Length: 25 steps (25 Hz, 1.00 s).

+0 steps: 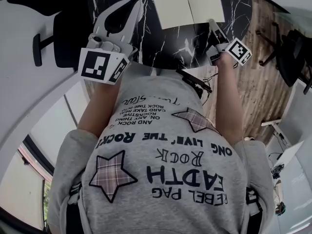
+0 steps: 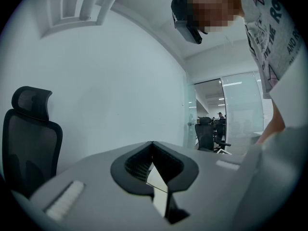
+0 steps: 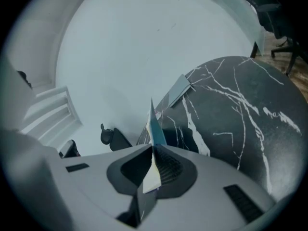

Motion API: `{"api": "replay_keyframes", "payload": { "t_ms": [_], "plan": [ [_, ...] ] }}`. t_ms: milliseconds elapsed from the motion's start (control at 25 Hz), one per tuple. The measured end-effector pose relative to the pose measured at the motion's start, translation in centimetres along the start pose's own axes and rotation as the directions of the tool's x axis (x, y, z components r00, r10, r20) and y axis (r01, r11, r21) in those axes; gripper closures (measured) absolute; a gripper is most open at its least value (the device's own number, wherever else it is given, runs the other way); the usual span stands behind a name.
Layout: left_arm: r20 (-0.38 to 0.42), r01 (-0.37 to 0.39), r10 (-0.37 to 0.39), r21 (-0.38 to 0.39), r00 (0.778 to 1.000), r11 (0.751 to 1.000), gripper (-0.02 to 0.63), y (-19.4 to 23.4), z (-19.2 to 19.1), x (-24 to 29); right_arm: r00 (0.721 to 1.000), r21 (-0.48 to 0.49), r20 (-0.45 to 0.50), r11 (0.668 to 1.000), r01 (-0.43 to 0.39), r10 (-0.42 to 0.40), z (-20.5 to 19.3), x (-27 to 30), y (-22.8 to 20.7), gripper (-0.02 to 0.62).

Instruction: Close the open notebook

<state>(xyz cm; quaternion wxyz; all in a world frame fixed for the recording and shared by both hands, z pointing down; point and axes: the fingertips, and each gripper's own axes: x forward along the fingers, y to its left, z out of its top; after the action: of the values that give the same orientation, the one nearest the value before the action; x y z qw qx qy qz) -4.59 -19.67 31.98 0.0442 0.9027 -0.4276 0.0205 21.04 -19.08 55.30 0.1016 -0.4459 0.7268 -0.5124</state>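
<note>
Notebook (image 1: 187,4) lies open on the black bench (image 1: 161,45), at 12 o'clock in the head view. Right gripper (image 1: 213,23) is at its 5 o'clock corner, fingers pinched shut on the edge of the right-hand leaf (image 3: 155,126). Left gripper (image 1: 132,5) is off at 8 o'clock, fingers together, empty.

Judgement: swing the leaf in an arc over the spine toward 9 o'clock and release once it is flat. Risk: dragging the whole book.
</note>
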Motion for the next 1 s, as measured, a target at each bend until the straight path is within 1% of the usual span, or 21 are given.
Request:
{"api": "replay_keyframes", "payload": {
  "t_ms": [480, 720, 920, 1000],
  "plan": [
    [0.004, 0.003, -0.003, -0.008, 1.0, 1.0, 0.597, 0.0, -0.3, 0.1, 0.996, -0.151, -0.085, 0.989, 0.002, -0.015, -1.5, 0.8, 2.4, 0.568],
    [0.011, 0.004, -0.004, -0.01, 1.0, 1.0, 0.597, 0.0, -0.3, 0.2, 0.988, -0.247, -0.15, 0.969, -0.008, -0.03, -2.7, 1.5, 3.7, 0.568],
    [0.013, 0.003, -0.003, -0.01, 1.0, 1.0, 0.597, 0.2, 0.0, 0.2, 0.978, -0.329, -0.207, 0.943, -0.04, -0.03, -3.8, 2.4, 5.3, 0.568],
    [0.012, 0.002, -0.002, -0.011, 1.0, 1.0, 0.597, 0.3, 0.0, 0.2, 0.972, -0.343, -0.231, 0.938, -0.052, -0.031, -4.4, 2.7, 5.7, 0.566]
  ]
}}
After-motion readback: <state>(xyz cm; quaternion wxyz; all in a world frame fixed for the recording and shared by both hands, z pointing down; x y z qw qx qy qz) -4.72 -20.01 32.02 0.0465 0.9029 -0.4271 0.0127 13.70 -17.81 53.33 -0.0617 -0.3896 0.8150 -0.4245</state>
